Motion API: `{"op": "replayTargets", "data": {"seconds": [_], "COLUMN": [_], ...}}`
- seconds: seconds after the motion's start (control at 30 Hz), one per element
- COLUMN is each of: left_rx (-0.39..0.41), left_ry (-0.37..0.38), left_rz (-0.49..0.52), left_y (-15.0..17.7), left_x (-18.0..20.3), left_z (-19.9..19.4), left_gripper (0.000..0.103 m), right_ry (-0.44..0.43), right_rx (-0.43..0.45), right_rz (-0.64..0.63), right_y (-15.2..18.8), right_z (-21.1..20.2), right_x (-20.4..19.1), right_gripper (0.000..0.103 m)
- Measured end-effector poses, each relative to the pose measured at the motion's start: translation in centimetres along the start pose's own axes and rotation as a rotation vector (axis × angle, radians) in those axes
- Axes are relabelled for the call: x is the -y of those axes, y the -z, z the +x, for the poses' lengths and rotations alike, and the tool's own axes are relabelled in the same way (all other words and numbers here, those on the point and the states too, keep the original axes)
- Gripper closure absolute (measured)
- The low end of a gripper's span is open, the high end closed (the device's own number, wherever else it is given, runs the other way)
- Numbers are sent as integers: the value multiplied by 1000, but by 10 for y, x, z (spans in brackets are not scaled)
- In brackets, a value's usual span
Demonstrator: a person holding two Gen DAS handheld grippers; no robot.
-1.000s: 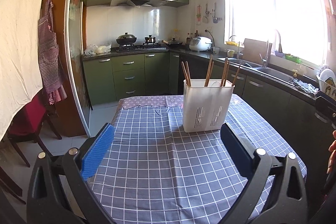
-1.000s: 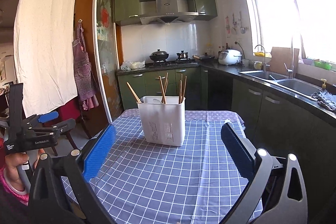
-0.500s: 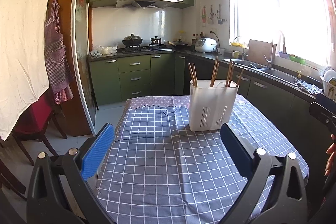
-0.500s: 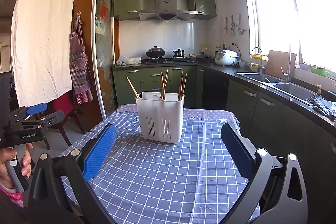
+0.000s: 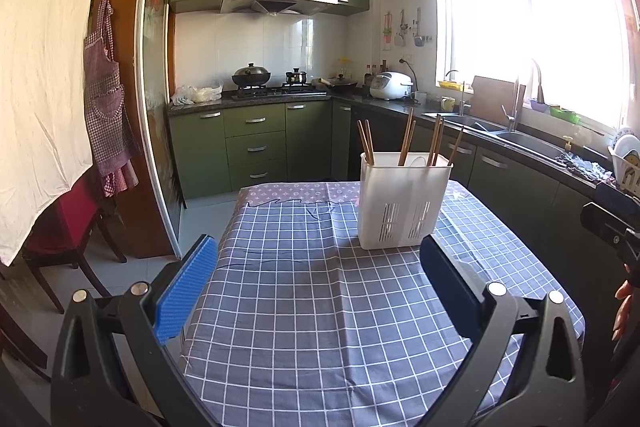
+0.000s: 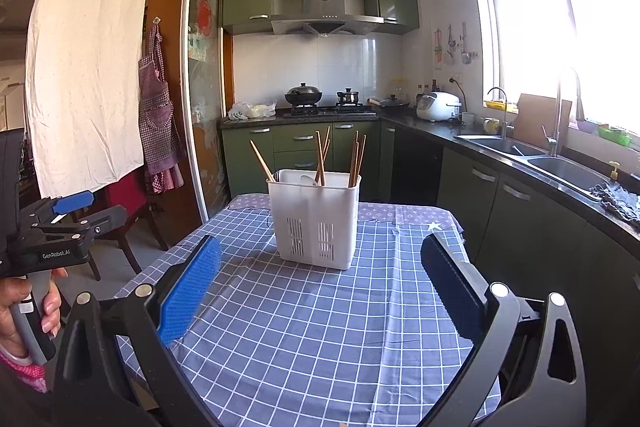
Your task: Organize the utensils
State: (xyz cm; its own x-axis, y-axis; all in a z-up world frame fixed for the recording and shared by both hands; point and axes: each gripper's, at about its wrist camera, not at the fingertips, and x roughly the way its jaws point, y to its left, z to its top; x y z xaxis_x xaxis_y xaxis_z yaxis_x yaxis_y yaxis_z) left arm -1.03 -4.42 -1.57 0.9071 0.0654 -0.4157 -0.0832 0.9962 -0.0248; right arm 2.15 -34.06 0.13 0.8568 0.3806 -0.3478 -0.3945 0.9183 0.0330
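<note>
Both my grippers are held over the near end of the table, pointing toward the kitchen. Left gripper (image 5: 318,261): fingers spread wide, nothing between the blue pads (image 5: 185,291). Right gripper (image 6: 320,261): likewise spread wide, holding nothing. Neither touches any object.

In the right wrist view my left gripper appears at the far left edge, side-on, carried by my left hand (image 6: 24,311) wrapped round its grey handle. In the left wrist view only a dark part of the right gripper and some fingertips show at the right edge.

The white utensil holder (image 5: 402,203) stands upright on the checked tablecloth (image 5: 320,307), toward the far end of the table, well apart from both grippers. One holder. Its front wall has two groups of vertical slots low down. An inner divider is visible from the right wrist view; how many compartments in total I cannot tell.

The chopsticks (image 5: 406,137) stand in the holder, long axis near vertical, tips up, lower ends hidden inside. From the left wrist view I count about seven sticks: two together at the left corner leaning slightly left, two near the middle leaning right, two further right, one thinner stick at the right edge leaning right. From the right wrist view one stick (image 6: 262,161) leans strongly left at the left corner. The exact count is uncertain because the sticks overlap.

A pale rounded item (image 6: 308,179) shows just inside the rim; I cannot identify it.
</note>
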Motion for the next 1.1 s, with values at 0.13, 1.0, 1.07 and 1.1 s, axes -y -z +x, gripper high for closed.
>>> {"op": "replayTargets", "data": {"seconds": [0.13, 1.0, 1.07, 1.1], "left_rx": [-10, -28, -28, -28], "left_ry": [-2, -15, -14, -14], "left_rz": [-10, -14, -14, -14], "left_y": [0, 2, 2, 2], "left_x": [-2, -2, -2, -2], "left_z": [1, 4, 4, 4], "left_gripper": [7, 7, 7, 7], "right_ry": [-5, -22, -23, -24], "right_rx": [-2, -16, -16, -17], "right_rz": [-4, 7, 6, 6], "right_y": [1, 3, 3, 3], "right_z": [2, 6, 5, 6], "right_x": [-2, -1, -2, -1], "right_gripper": [4, 5, 5, 4]}}
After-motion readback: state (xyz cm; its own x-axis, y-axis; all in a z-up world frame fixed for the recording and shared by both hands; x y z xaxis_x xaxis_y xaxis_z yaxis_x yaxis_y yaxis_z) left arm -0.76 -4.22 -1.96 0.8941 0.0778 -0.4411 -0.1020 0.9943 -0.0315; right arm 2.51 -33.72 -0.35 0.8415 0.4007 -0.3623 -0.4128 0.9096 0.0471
